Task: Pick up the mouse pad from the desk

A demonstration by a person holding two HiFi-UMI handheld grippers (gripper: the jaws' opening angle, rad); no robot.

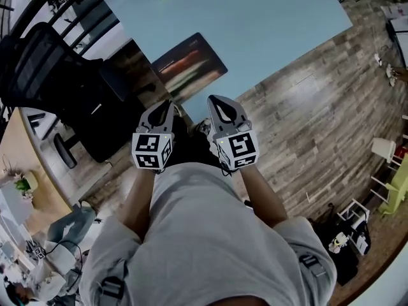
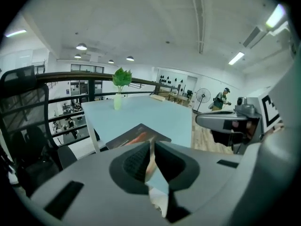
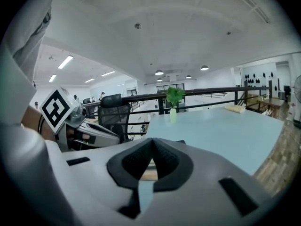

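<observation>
Near the desk (image 1: 268, 18) corner, mouse pad (image 1: 190, 65), long axis seemingly edge-parallel.

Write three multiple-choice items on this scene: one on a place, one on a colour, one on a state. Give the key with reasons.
1. The mouse pad lies:
A. in a drawer
B. at the near corner of the desk
C. on a shelf

2. The desk top is:
A. light blue
B. red
C. black

3. The left gripper and right gripper are:
A. shut on the mouse pad
B. wide open
C. fingers together, empty

Key:
1 B, the head view shows it flat on that corner.
2 A, all three views show a pale blue top.
3 C, each gripper view shows its fingers meeting with nothing between them.
</observation>
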